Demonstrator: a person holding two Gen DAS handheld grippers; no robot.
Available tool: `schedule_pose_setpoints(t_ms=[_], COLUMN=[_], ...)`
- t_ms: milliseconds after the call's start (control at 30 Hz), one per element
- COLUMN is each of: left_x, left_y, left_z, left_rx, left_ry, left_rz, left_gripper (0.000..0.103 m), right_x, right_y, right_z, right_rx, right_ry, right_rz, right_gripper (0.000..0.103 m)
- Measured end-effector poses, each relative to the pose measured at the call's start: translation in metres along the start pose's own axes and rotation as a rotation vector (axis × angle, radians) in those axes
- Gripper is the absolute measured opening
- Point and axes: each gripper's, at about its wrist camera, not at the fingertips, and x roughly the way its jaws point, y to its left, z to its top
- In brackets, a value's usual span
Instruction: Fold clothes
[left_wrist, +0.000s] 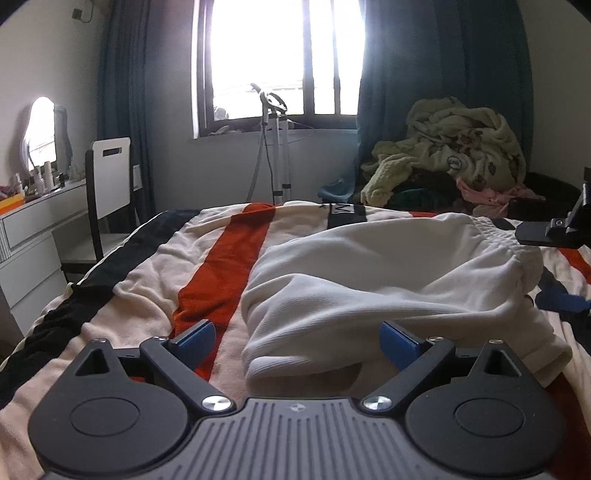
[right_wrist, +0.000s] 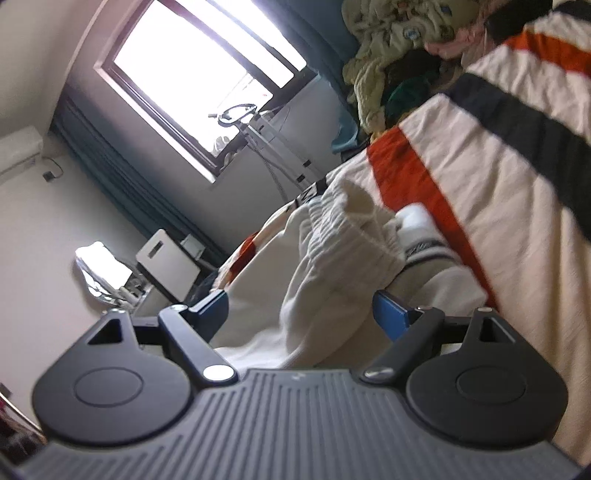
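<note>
Lying ahead of both tongs, white garment (left_wrist: 388, 277), left tongs (left_wrist: 299, 341) and right tongs (right_wrist: 301, 314) agape, empty

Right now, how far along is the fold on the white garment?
Done: white garment lies doubled over on the striped blanket, though rumpled. In hand: nothing; left gripper and right gripper are both open, pads off the cloth. Left: flatten and finish it; a clothes pile waits behind.

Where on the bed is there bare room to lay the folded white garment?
Free: the striped blanket left of the white garment, from the orange stripe to the black edge band. Crowded: the far right end, where a clothes pile sits, and right of the garment, near the right gripper.
</note>
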Motion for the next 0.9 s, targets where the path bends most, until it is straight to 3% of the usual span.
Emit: schedule_pose_setpoints(t_ms=[233, 467, 700, 733, 800, 900], left_x=[0.000, 0.003, 0.010, 0.010, 0.010, 0.007], left_y=[0.006, 0.006, 0.005, 0.005, 0.006, 0.007], left_z=[0.001, 0.000, -0.004, -0.004, -0.004, -0.004], left_rx=[-0.033, -0.047, -0.039, -0.039, -0.043, -0.052], left_ry=[-0.002, -0.005, -0.011, -0.012, -0.016, -0.031], left_rz=[0.026, 0.069, 0.080, 0.081, 0.076, 0.065], left_gripper=[0.097, 0.098, 0.099, 0.099, 0.100, 0.100], right_x=[0.018, 0.044, 0.060, 0.061, 0.058, 0.048], right_y=[-0.006, -0.006, -0.026, -0.025, -0.019, -0.009], right_z=[0.004, 0.003, 0.005, 0.005, 0.005, 0.008], right_rx=[0.133, 0.102, 0.188, 0.176, 0.106, 0.048], right_ry=[0.012, 0.030, 0.036, 0.032, 0.018, -0.015], right_rz=[0.044, -0.069, -0.086, -0.096, -0.142, -0.156], right_gripper=[0.088, 0.088, 0.086, 0.081, 0.047, 0.035])
